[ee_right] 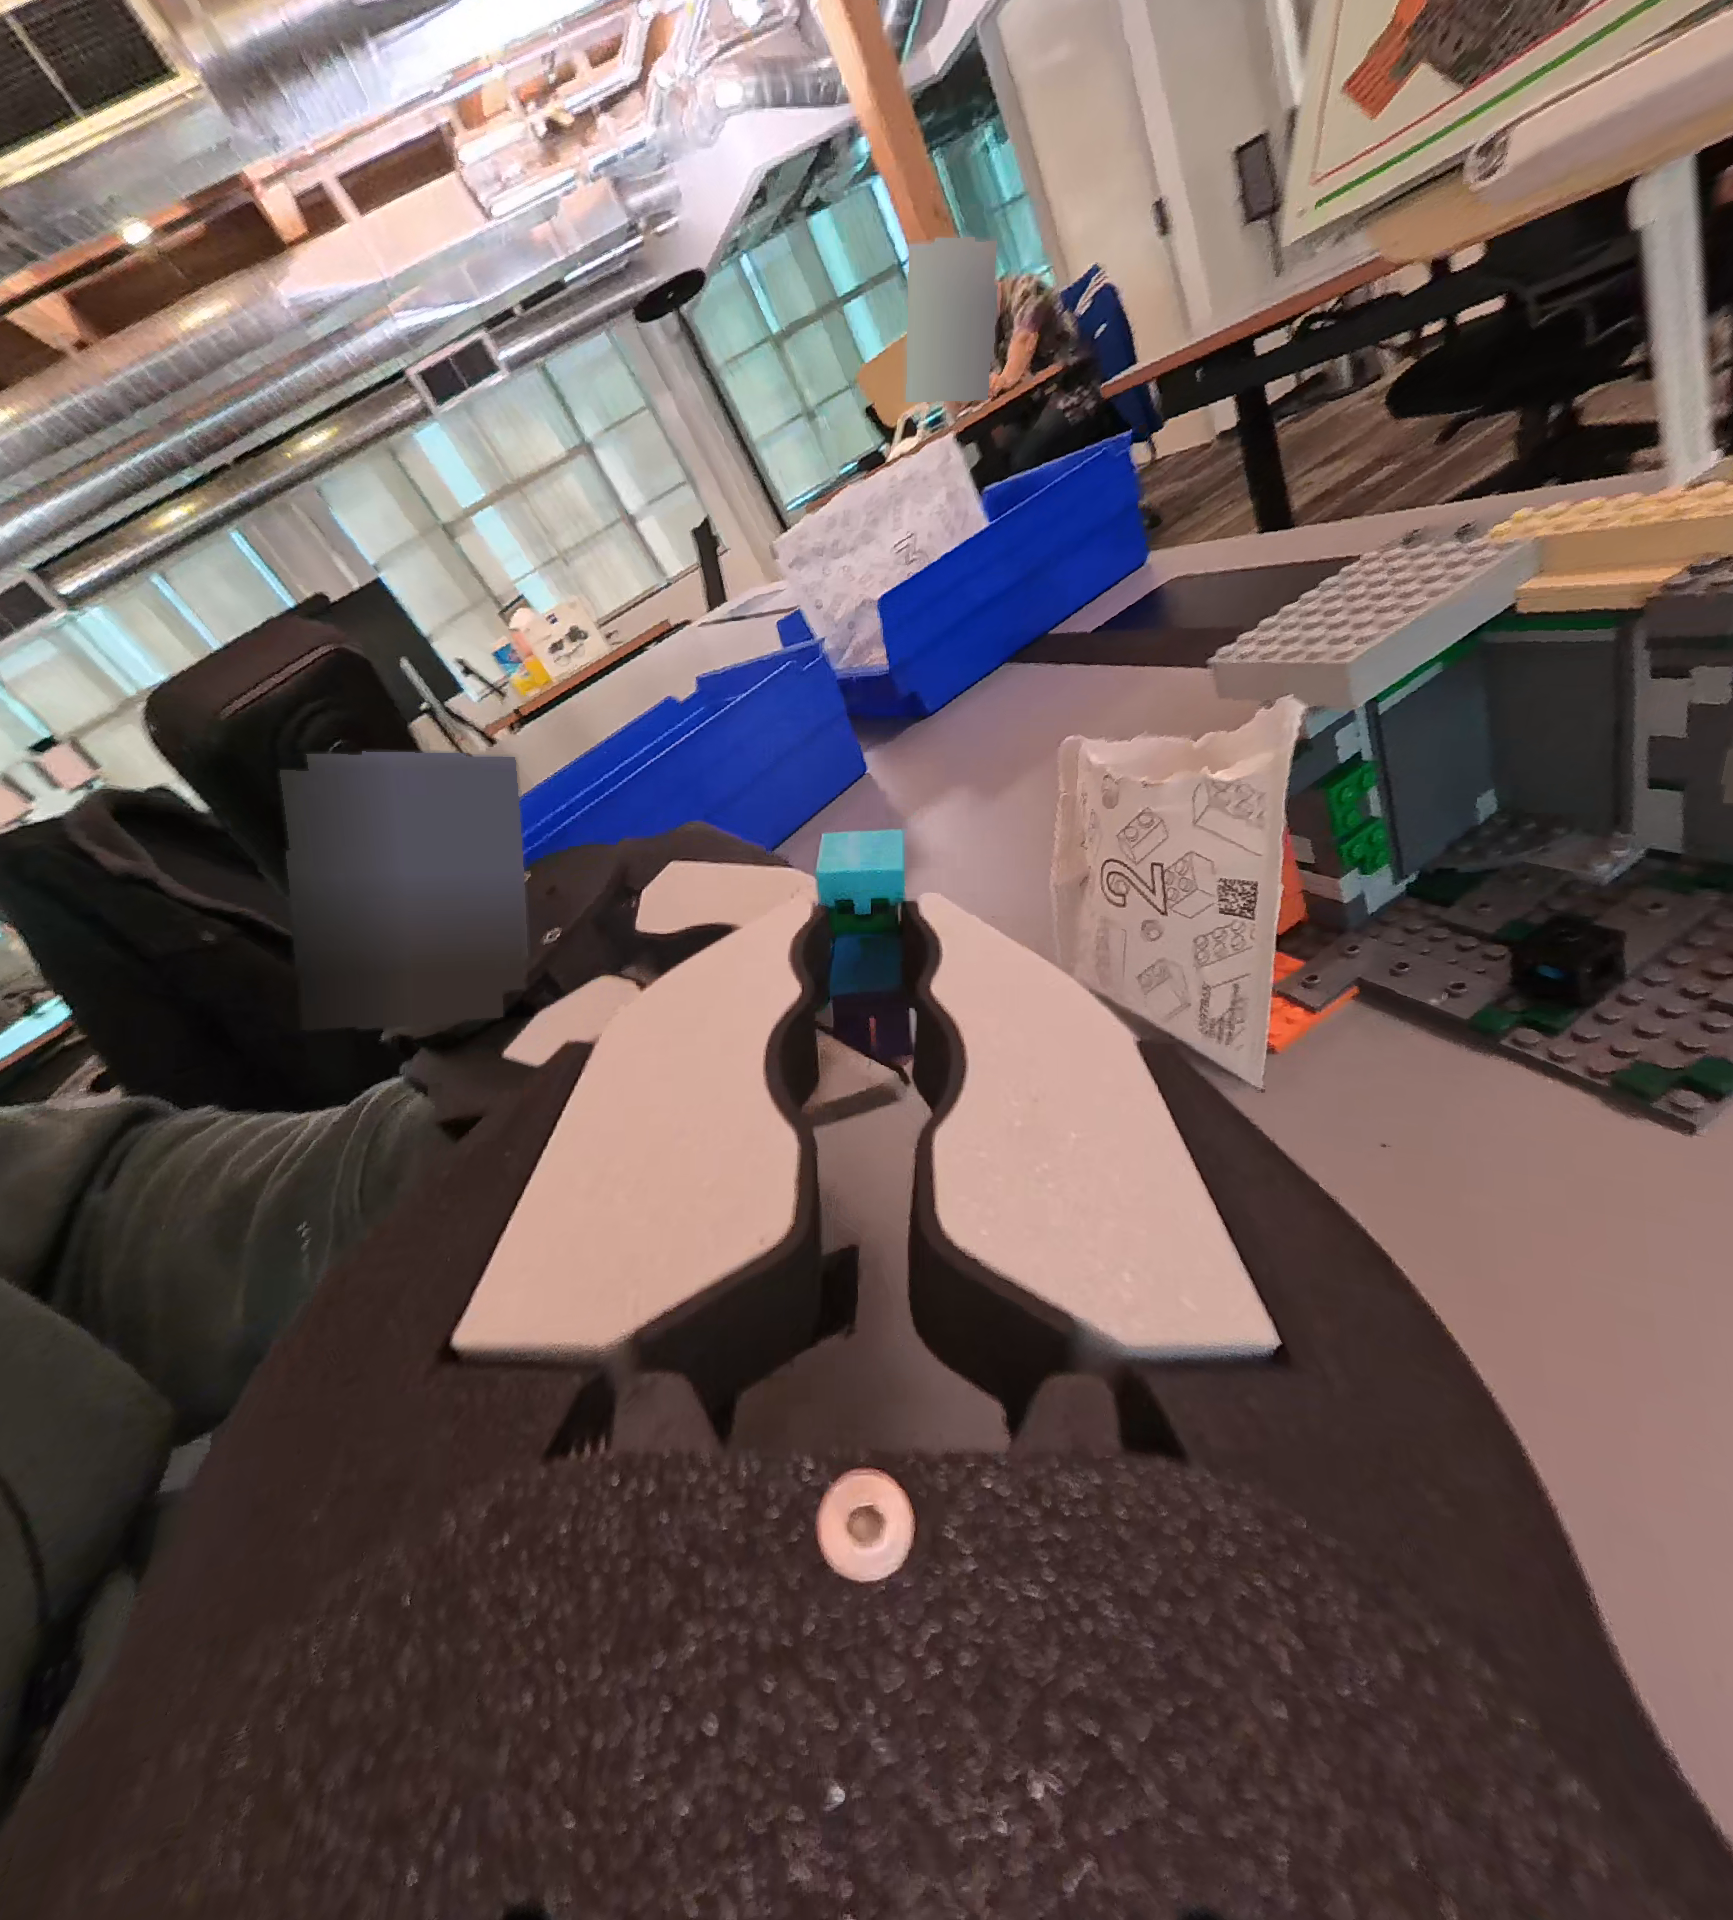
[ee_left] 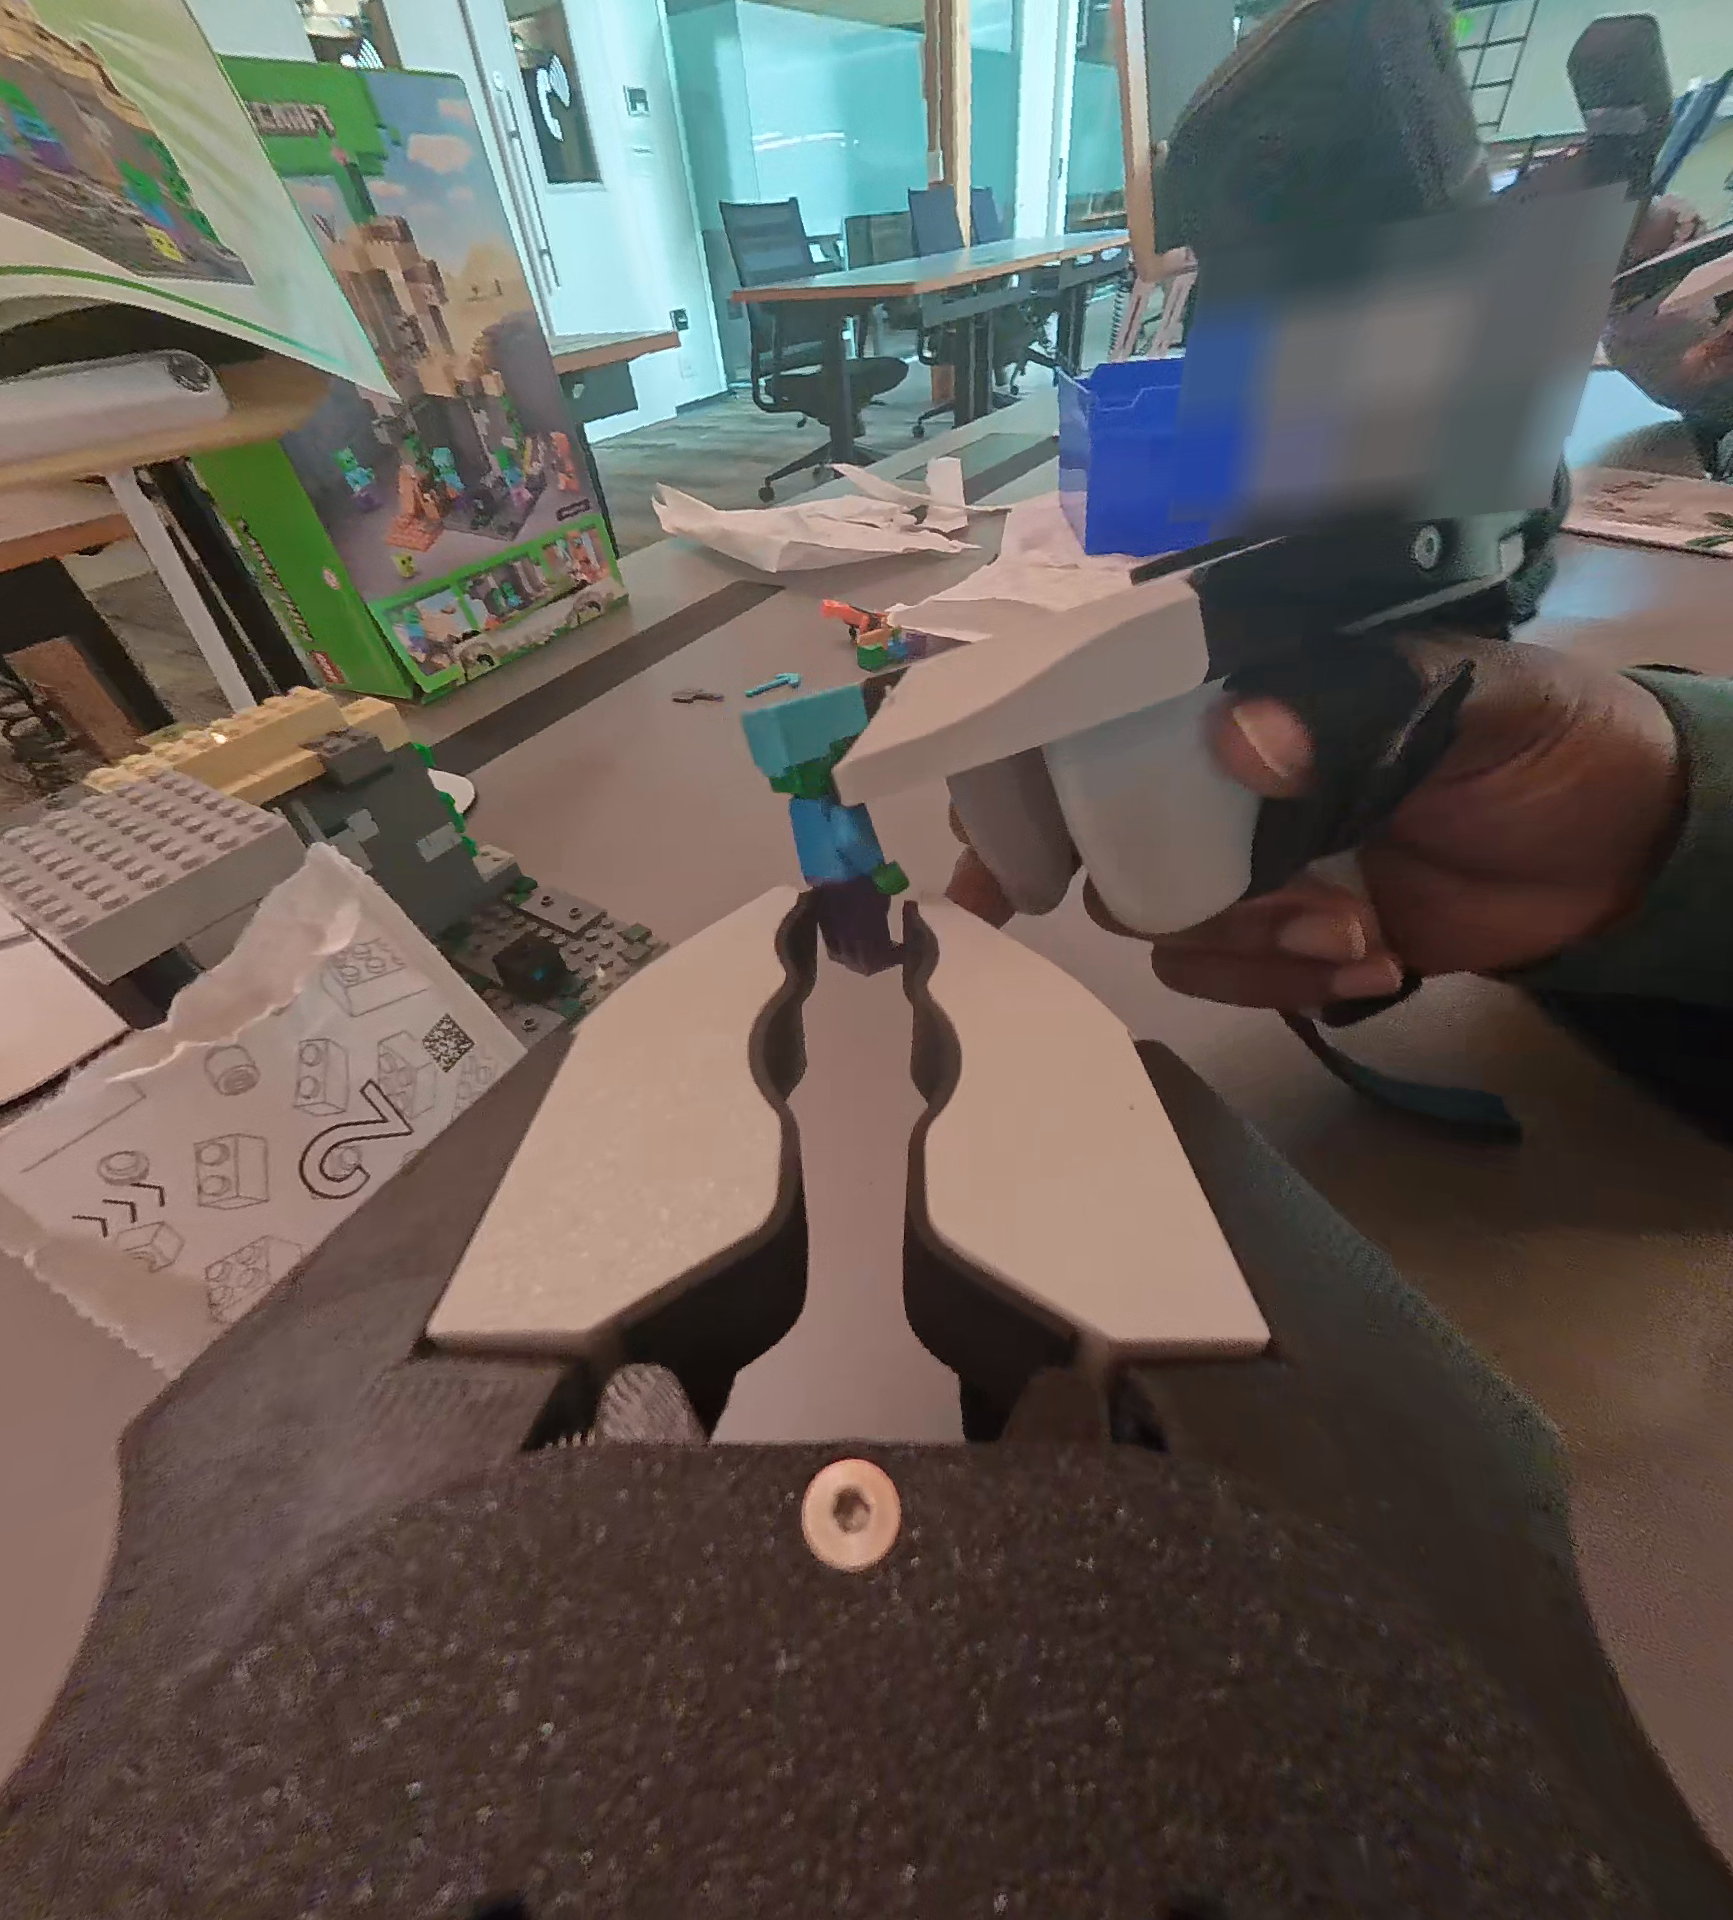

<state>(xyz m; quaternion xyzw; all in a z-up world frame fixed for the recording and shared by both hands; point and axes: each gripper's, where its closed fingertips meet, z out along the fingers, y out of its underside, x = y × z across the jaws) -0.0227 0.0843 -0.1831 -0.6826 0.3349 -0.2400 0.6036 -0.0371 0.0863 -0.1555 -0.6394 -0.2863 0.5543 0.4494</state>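
Right wrist view: one minifigure [ee_right: 864, 940] clenched by both tongs, right [ee_right: 864, 935], left [ee_left: 854, 920]; two blue bins [ee_right: 1007, 582].

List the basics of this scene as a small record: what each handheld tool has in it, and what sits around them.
Right gripper: jaws closed on the blue torso of the minifigure
Left gripper: jaws on either side of the minifigure's purple legs; whether they press cannot be told
Minifigure look: turquoise head, green face
Beside them: torn paper bag, standing; grey brick build behind it
Farther off: blue bins
Surface: grey table
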